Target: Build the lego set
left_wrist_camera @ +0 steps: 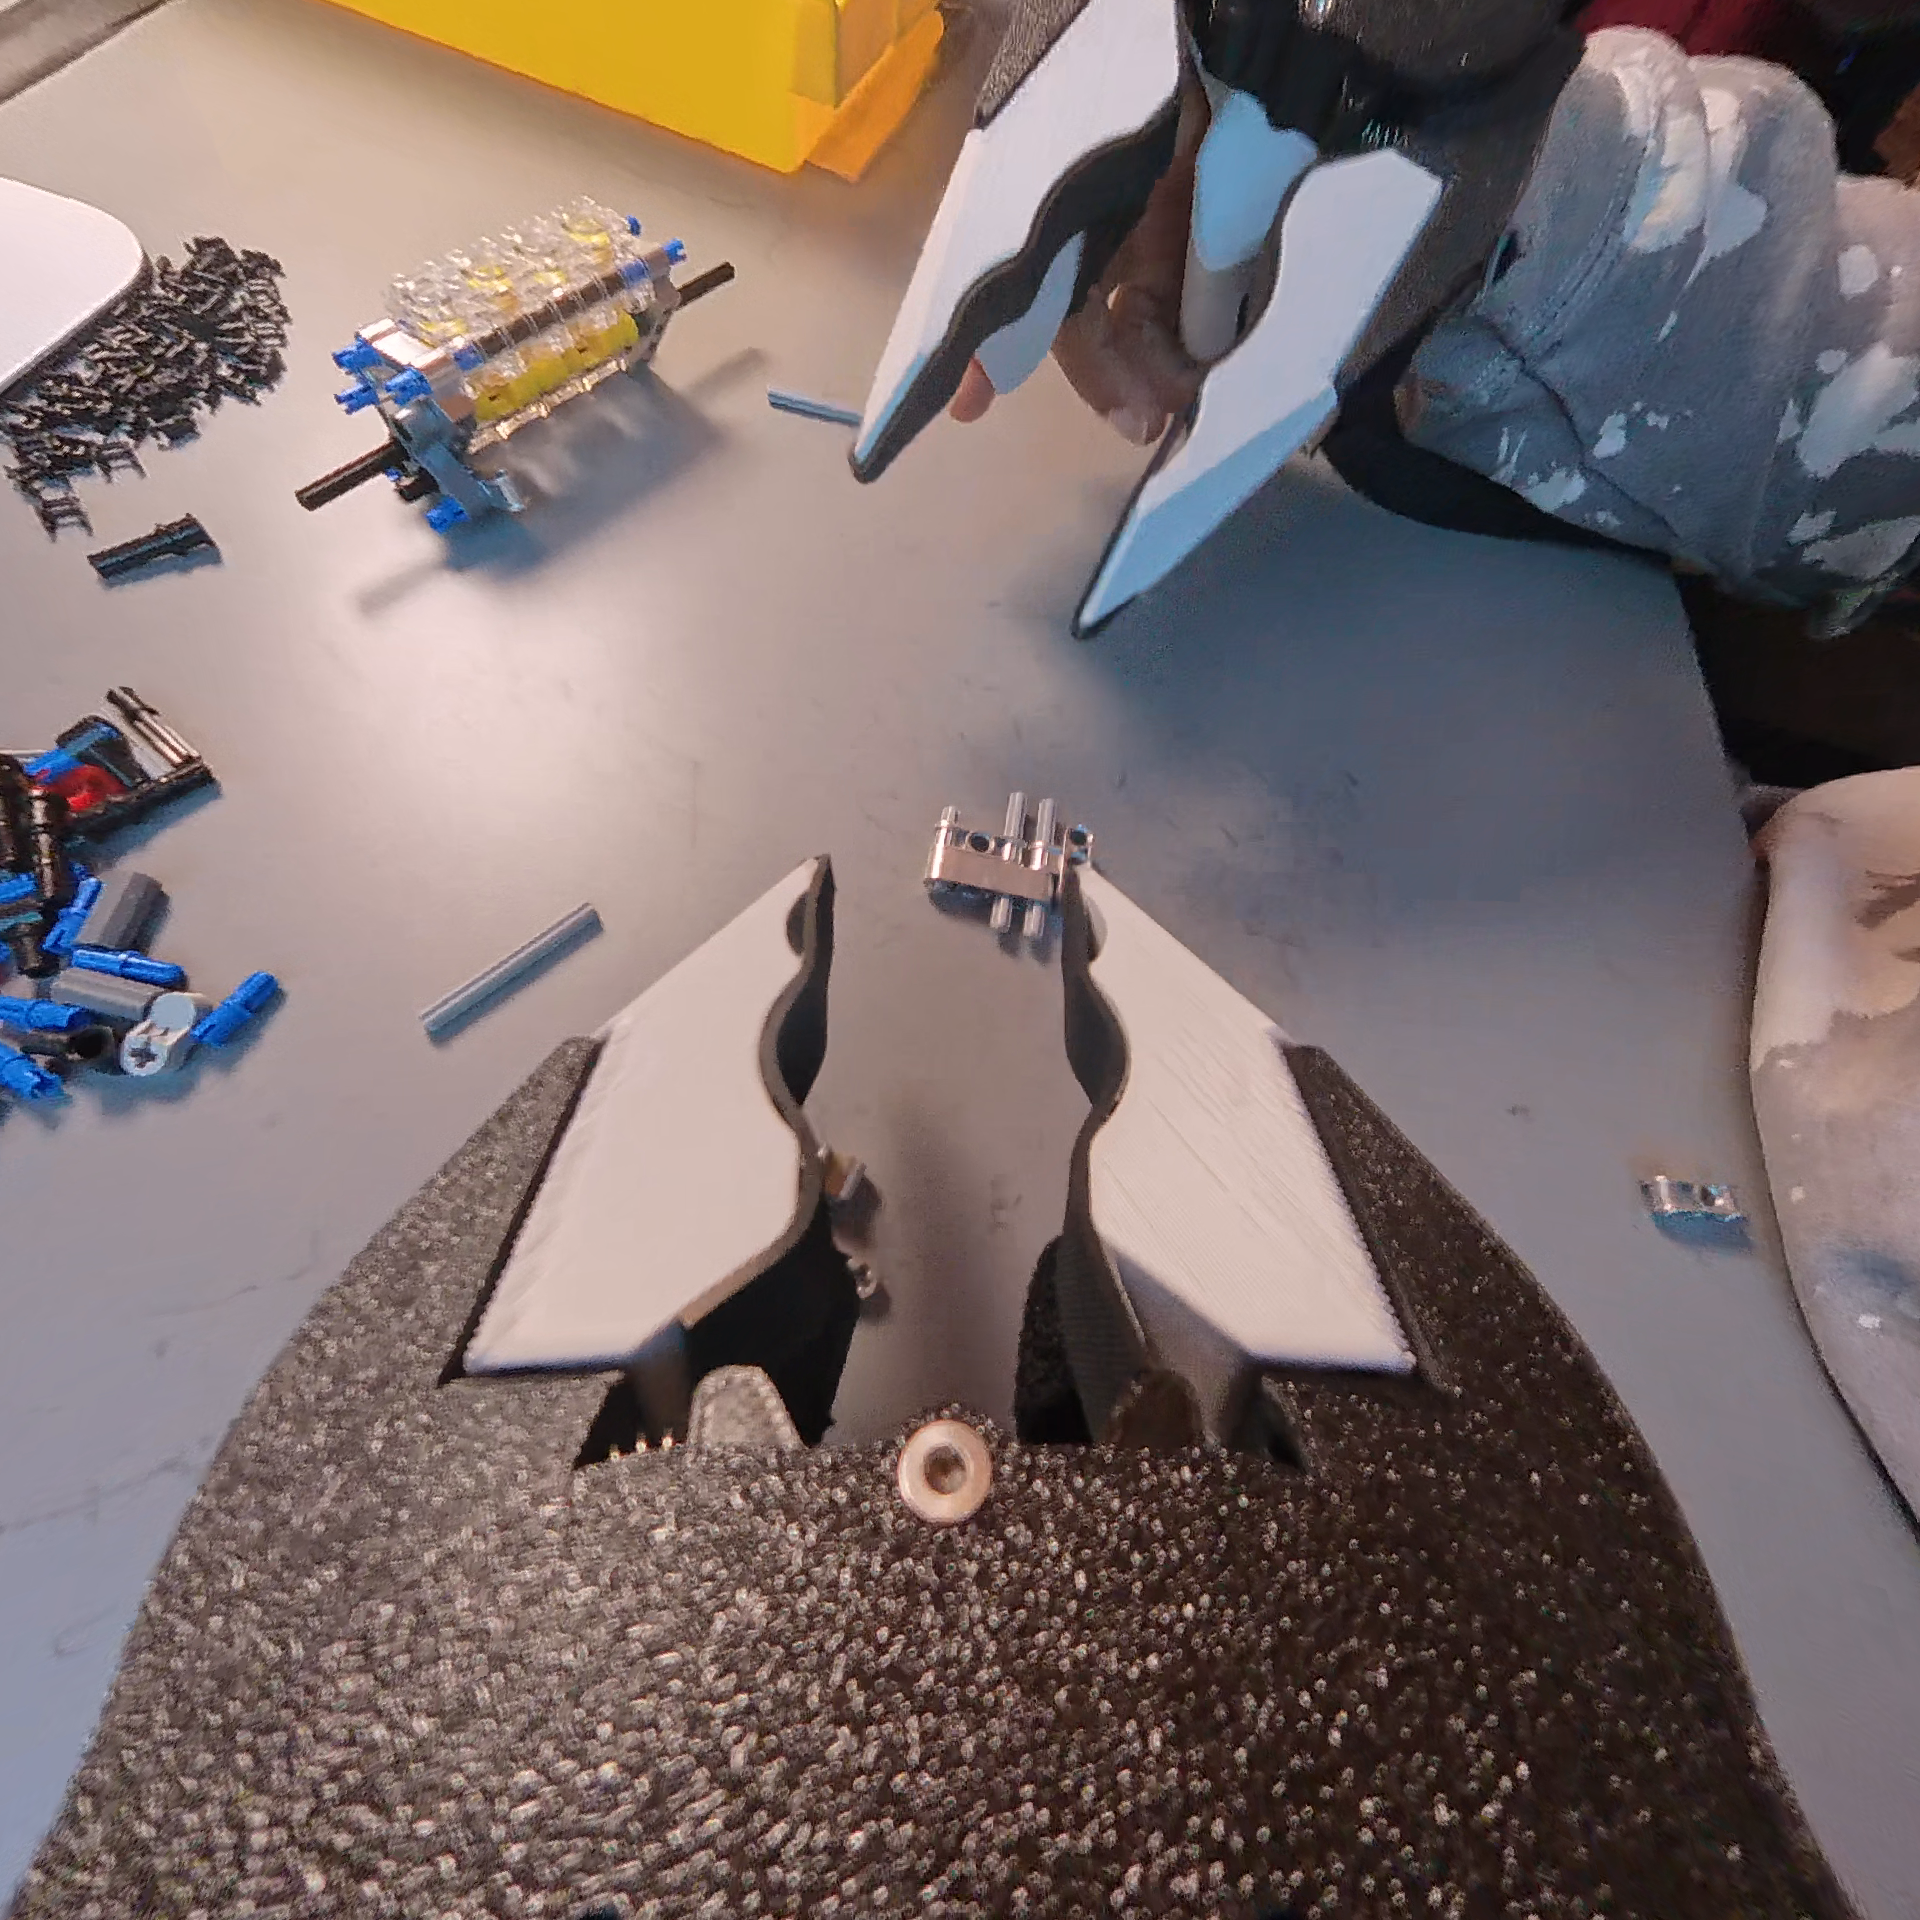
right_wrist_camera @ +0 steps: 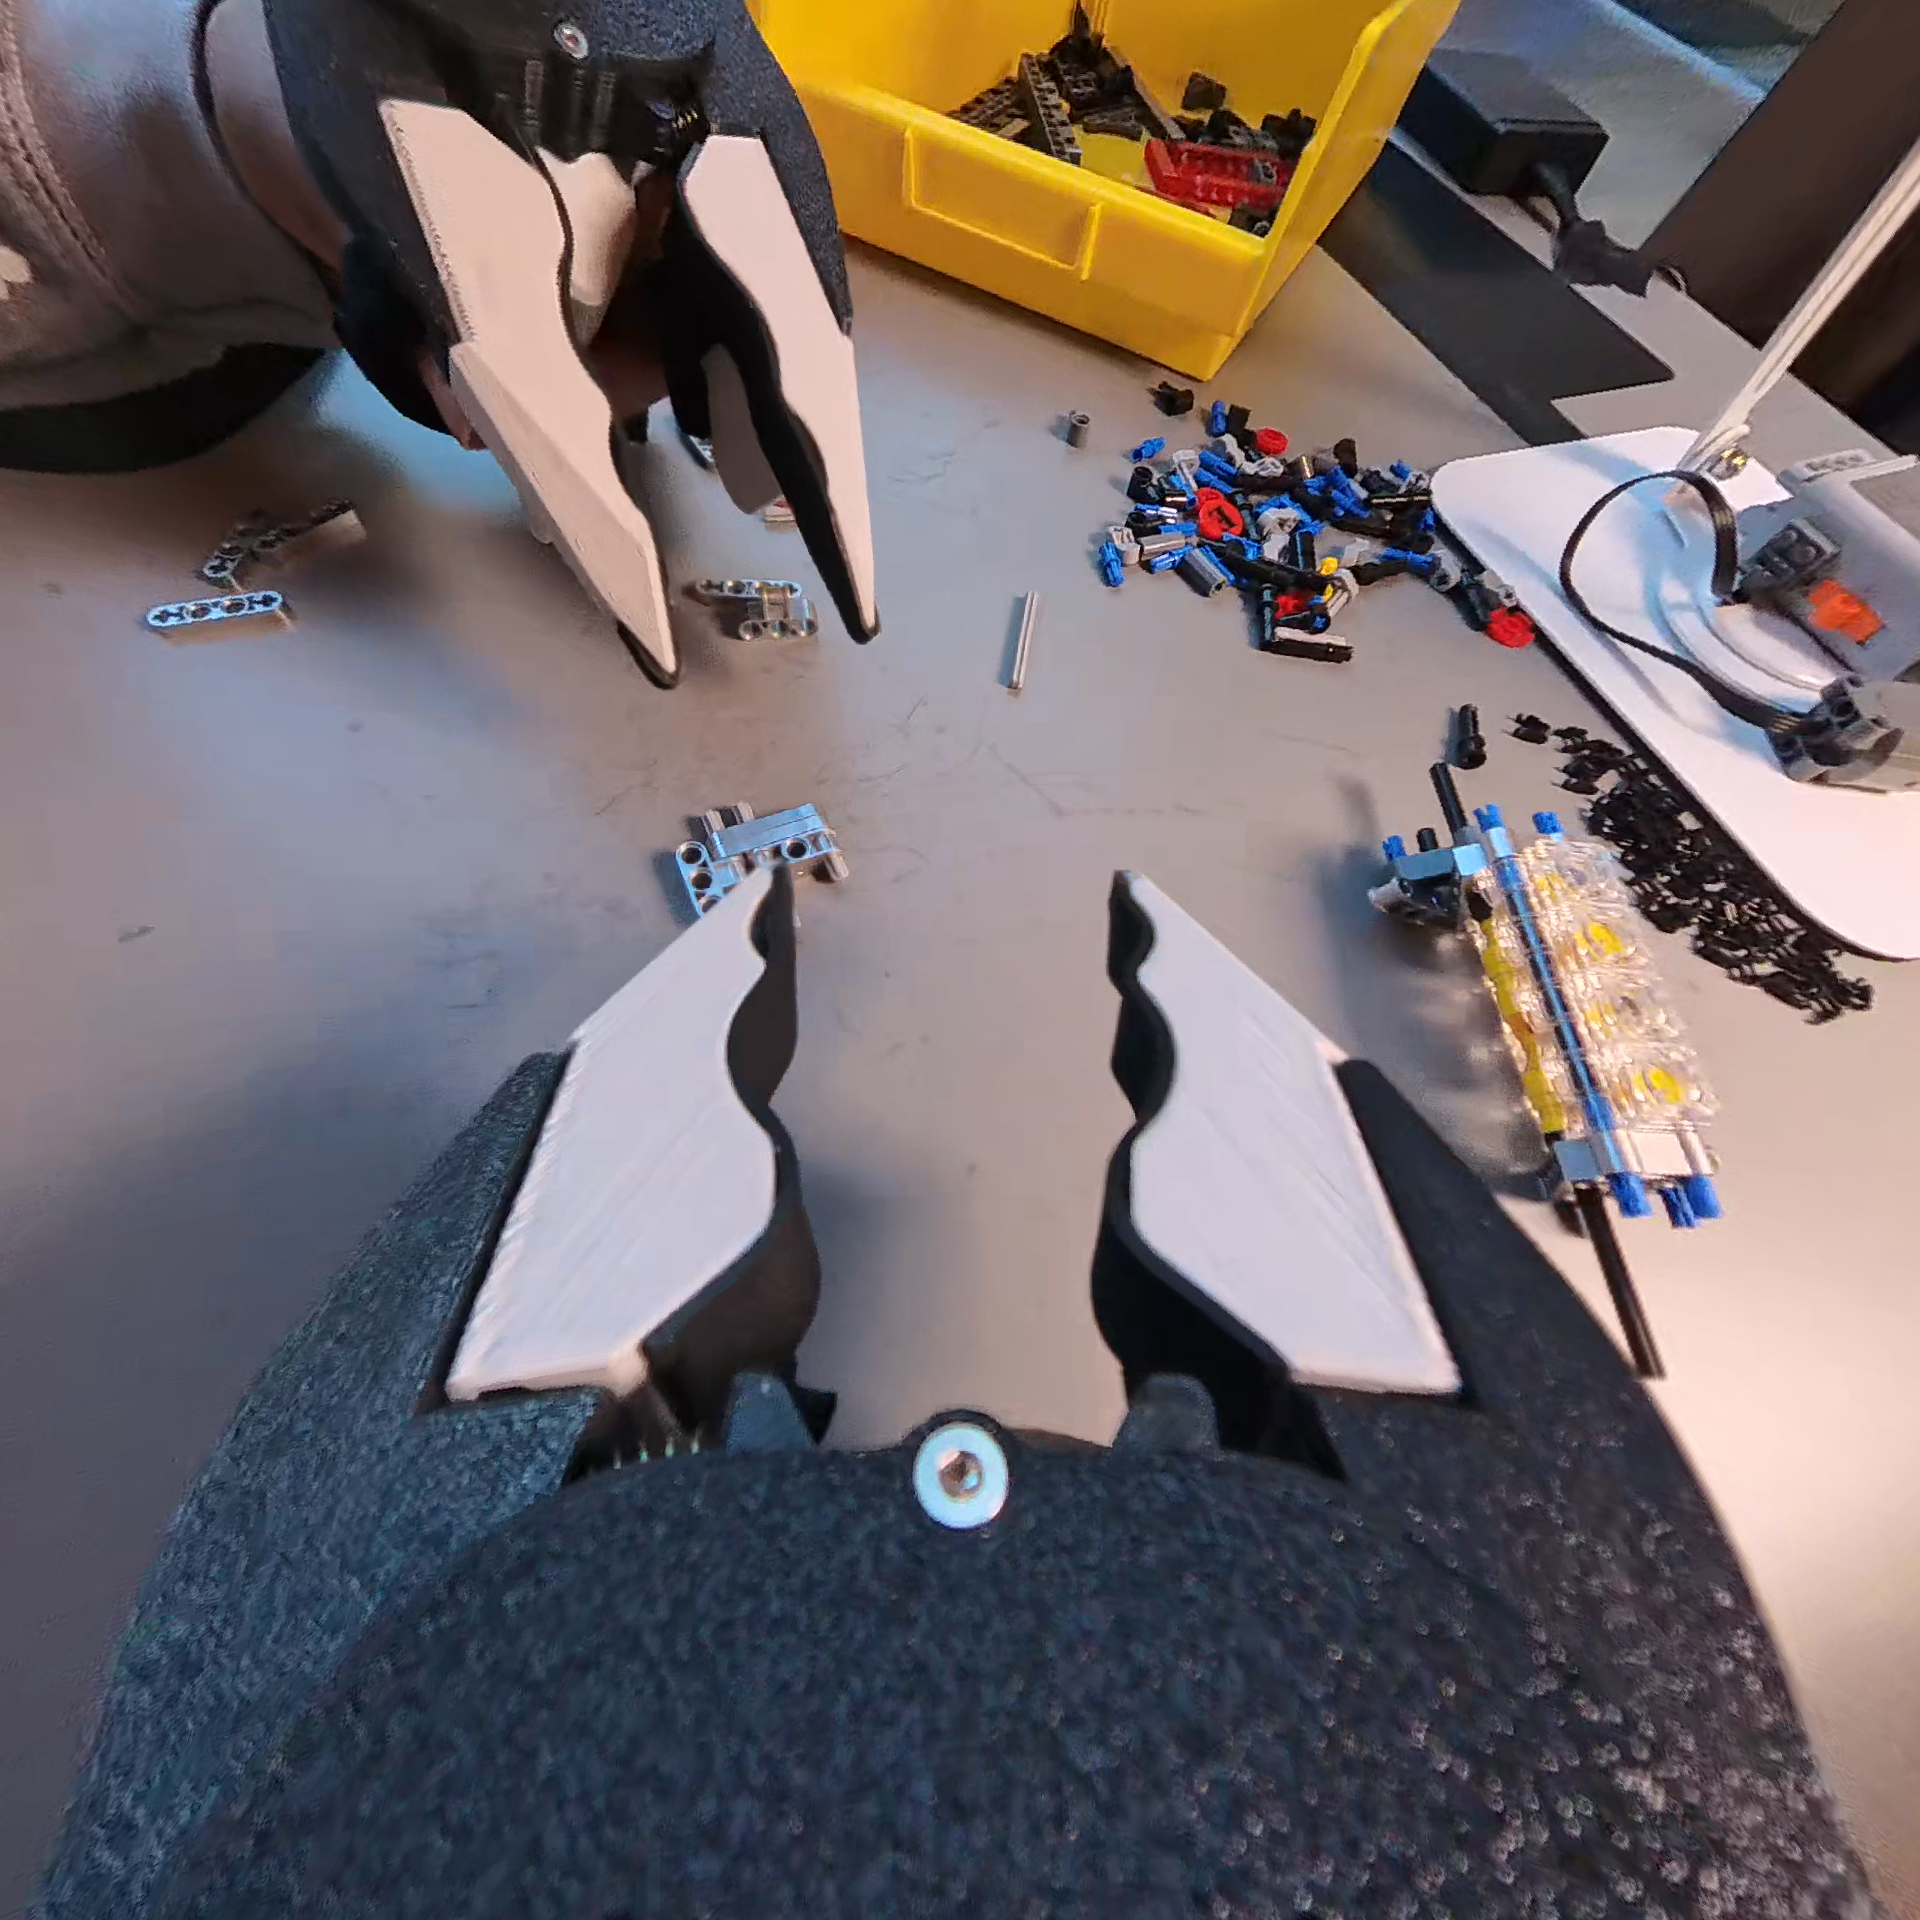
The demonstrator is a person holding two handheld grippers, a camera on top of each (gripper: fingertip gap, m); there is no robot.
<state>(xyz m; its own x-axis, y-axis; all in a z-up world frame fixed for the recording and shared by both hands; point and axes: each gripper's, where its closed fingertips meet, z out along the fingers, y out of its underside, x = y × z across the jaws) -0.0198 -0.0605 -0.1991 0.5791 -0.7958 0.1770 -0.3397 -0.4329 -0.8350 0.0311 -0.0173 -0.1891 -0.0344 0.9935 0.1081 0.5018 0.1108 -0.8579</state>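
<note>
Left hand-held gripper (left_wrist_camera: 956,878) is hovering open at a small grey bracket (left_wrist_camera: 1003,862), right hand-held gripper (right_wrist_camera: 945,883) gaping beside a second grey bracket (right_wrist_camera: 764,847) (both empty).

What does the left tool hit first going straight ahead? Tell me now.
Probably the small grey beam assembly, lying on the table right at the tips of the open left tool. Height is unclear; the tool might pass over it.

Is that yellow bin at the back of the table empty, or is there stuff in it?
Not empty. The right wrist view looks into the yellow bin and shows black and red building pieces piled inside; how deep the pile goes cannot be told.
</note>
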